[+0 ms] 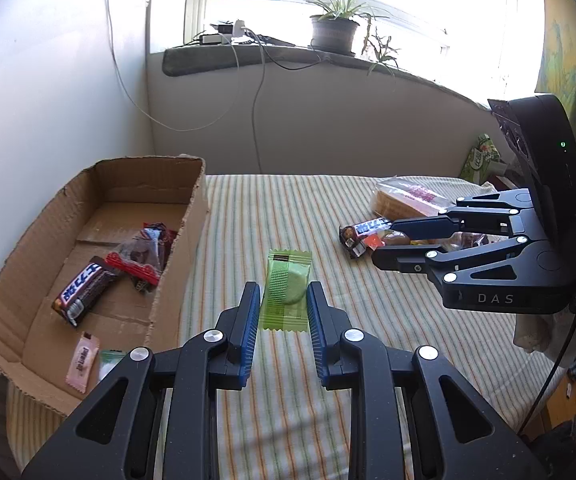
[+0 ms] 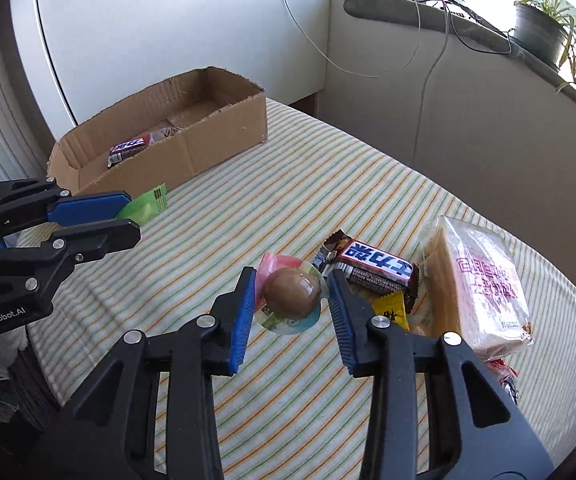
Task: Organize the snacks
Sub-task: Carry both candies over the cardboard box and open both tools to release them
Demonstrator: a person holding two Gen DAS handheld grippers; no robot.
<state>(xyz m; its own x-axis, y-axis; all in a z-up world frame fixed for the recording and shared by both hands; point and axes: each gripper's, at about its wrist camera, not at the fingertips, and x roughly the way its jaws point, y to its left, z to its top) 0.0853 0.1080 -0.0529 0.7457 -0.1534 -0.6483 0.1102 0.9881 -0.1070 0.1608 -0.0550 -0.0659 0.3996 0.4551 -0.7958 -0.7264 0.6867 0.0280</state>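
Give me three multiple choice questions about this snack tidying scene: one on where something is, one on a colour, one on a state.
1. Where is the green packet?
A inside a drawer; B between the fingers of the left gripper; C on a plate.
2. What colour are the pads on those fingers?
A blue; B red; C yellow.
3. What state is the cardboard box in?
A taped shut; B upside down; C open-topped, with a chocolate bar inside.

Answers:
1 B, both views show the packet clamped between the fingers, off the striped cloth.
2 A, the ribbed inner faces are plainly blue.
3 C, the top has no flaps over it and wrapped snacks lie on its floor.
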